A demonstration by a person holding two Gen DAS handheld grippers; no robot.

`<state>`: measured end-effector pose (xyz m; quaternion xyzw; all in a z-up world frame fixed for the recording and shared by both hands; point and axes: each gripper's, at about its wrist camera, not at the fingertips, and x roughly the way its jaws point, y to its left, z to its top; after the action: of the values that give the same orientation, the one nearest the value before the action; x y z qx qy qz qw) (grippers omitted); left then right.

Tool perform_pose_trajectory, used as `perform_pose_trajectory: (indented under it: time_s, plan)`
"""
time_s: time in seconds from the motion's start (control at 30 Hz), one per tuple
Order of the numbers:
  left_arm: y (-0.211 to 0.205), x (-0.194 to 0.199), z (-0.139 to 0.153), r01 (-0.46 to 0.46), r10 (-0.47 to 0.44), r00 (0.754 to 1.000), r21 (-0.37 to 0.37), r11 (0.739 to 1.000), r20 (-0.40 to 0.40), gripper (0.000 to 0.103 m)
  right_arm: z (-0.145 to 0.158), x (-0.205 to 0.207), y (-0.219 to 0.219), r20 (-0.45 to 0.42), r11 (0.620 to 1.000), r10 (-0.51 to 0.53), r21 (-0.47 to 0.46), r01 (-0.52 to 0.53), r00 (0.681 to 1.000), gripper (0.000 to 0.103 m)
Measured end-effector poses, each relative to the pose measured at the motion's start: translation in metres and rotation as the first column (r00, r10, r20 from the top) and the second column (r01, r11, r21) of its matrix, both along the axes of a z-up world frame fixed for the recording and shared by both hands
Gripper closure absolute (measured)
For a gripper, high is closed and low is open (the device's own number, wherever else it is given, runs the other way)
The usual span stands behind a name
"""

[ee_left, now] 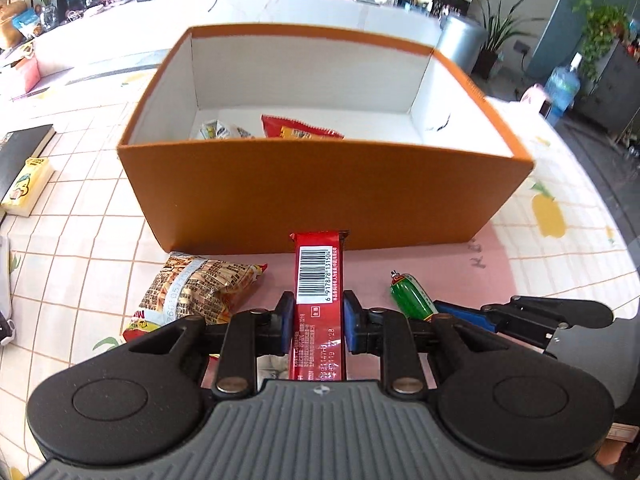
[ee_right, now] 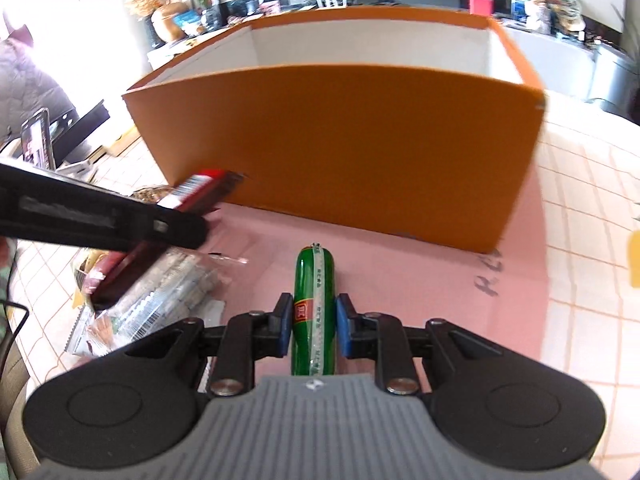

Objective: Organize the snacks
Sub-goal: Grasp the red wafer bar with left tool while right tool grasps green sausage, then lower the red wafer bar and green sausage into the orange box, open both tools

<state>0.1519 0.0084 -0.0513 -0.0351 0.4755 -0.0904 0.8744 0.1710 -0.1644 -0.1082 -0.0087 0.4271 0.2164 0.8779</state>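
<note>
Box [ee_left: 320, 192] is the landmark: orange outside, white inside, open top, sitting on the worktop [ee_left: 80, 240].

Left wrist view:
- Left hand-held gripper [ee_left: 319, 320] is clamped on a red bar [ee_left: 319, 280], barcode side up, blue pads pressing both long edges. The bar points at the box's near wall, its far end just short of it.
- Inside the box: a red packet [ee_left: 298, 131] and a pale packet [ee_left: 220, 130], side by side near the near wall.
- A printed snack bag [ee_left: 192, 292] lies on the worktop just in front of the box, left of the bar.
- A green sausage [ee_left: 412, 296] sits in front of the box, right of the bar, held in the right hand-held gripper [ee_left: 448, 312].
- A yellow pack [ee_left: 28, 192] and a black book [ee_left: 20, 152] lie well left of the box.

Right wrist view:
- Right hand-held gripper [ee_right: 310, 328] is closed on the sausage [ee_right: 314, 300], which points at the box [ee_right: 340, 152], clear of its near wall, over a pink mat [ee_right: 420, 280].
- The left hand-held gripper [ee_right: 176, 224] enters from the left, bar [ee_right: 200, 190] in its grip, the bar's tip close to the box's lower left corner.
- A heap of clear-wrapped snacks [ee_right: 160, 296] lies in front of the box, left of the sausage; blurred.
</note>
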Motion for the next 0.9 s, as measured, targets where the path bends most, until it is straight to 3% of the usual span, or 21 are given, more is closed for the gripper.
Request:
perform_pose_trajectory:
  time_s: [0.23,0.5,0.7,0.9]
  plan:
    - [-0.009,-0.013,0.032,0.061,-0.060,0.997,-0.023,0.998,0.053,0.076,0.023,-0.027,-0.009,0.029,0.999,-0.024,0.035,0.023,0.999,0.083]
    - [-0.014,-0.021,0.070,0.107,-0.099,0.988,-0.056,0.993,0.119,0.076,0.079,-0.048,-0.026,0.086,0.997,-0.033,0.073,0.027,0.996,0.084]
    - [-0.010,-0.012,0.099,0.126,-0.114,0.981,-0.070,0.990,0.156,0.076,0.123,-0.035,-0.025,0.116,0.998,-0.020,0.068,0.012,0.993,0.083]
    - [-0.006,0.010,0.122,0.136,-0.133,0.972,-0.001,0.991,0.195,0.076,0.161,-0.005,-0.012,0.121,0.999,0.017,0.036,-0.021,0.992,0.084]
